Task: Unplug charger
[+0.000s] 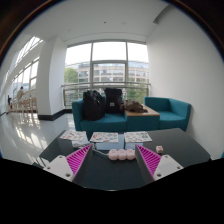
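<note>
— So, where is your charger?
— Your gripper (111,160) has its fingers wide apart and holds nothing. The small white charger (121,154) lies on the dark table (185,148) between the two pink pads (79,158), touching neither. Papers (104,137) lie beyond it, then a teal sofa (165,112).

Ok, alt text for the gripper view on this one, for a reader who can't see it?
The gripper, fingers open and holding nothing, hovers over a dark table with small pinkish objects just ahead and papers beyond. Farther off is a teal sofa with bags before large windows. No charger is identifiable.
</note>
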